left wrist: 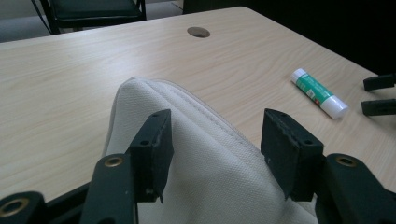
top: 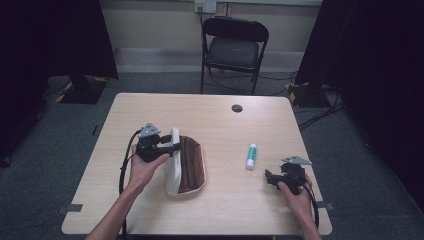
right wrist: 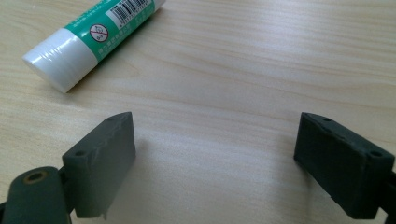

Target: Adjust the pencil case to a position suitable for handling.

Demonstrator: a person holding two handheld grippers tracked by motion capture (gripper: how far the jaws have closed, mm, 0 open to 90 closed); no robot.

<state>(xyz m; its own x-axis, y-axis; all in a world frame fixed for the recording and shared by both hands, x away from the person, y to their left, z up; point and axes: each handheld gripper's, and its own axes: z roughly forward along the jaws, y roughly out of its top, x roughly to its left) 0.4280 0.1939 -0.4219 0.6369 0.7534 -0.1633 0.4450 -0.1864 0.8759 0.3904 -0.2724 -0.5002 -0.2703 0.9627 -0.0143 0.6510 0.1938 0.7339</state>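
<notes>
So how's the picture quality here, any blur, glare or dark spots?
High view: dim, room edges near black, table evenly lit. Left gripper view: pouch sharp, soft sheen on the wood. Right gripper view: glue stick label readable, near jaws slightly soft.

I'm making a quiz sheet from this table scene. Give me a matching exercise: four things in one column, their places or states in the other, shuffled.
Things:
1. cream fabric pouch with brown lining
2. green-and-white glue stick
3. left gripper
4. right gripper

States:
A. open above bare wood
B. lying between pouch and right gripper
C. lying open on the table
D. open, jaws either side of the pouch's edge

Pairs: 1-C, 2-B, 3-D, 4-A
</notes>
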